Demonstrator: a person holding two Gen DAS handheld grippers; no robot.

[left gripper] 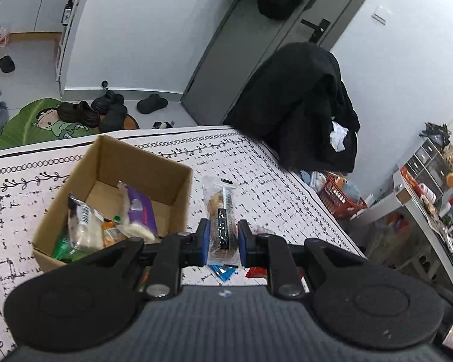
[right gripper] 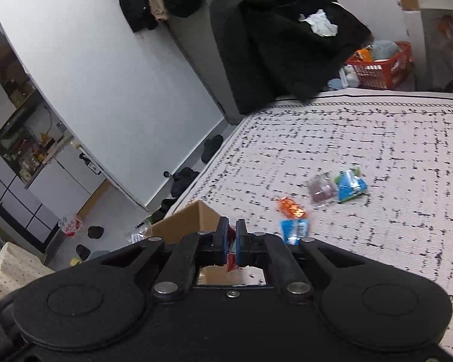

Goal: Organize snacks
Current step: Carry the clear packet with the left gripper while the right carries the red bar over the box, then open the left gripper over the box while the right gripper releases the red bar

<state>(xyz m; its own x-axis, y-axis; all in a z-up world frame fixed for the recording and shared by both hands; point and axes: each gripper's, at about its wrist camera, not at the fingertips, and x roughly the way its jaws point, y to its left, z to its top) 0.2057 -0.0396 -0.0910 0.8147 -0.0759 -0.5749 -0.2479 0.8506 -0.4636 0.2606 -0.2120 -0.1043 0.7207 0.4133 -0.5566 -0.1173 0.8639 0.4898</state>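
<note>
An open cardboard box (left gripper: 178, 178) sits on the patterned tablecloth (left gripper: 271, 175) and holds several snack packets, one purple (left gripper: 140, 211). My left gripper (left gripper: 223, 235) is shut on a clear packet of biscuits (left gripper: 219, 199), just right of the box. My right gripper (right gripper: 231, 236) is shut on a small red packet (right gripper: 231, 261), above the box's corner (right gripper: 193, 220). Loose packets lie on the cloth to its right: an orange one (right gripper: 290, 207), a blue one (right gripper: 294, 230), a brownish one (right gripper: 321, 191) and a blue-green one (right gripper: 350, 185).
A chair draped with black clothes (left gripper: 305, 102) stands at the table's far edge. A red basket (left gripper: 341, 196) sits on the floor beyond. Blue (left gripper: 223, 271) and red (left gripper: 256, 271) wrappers lie under my left gripper. Shoes (left gripper: 105, 111) are on the floor.
</note>
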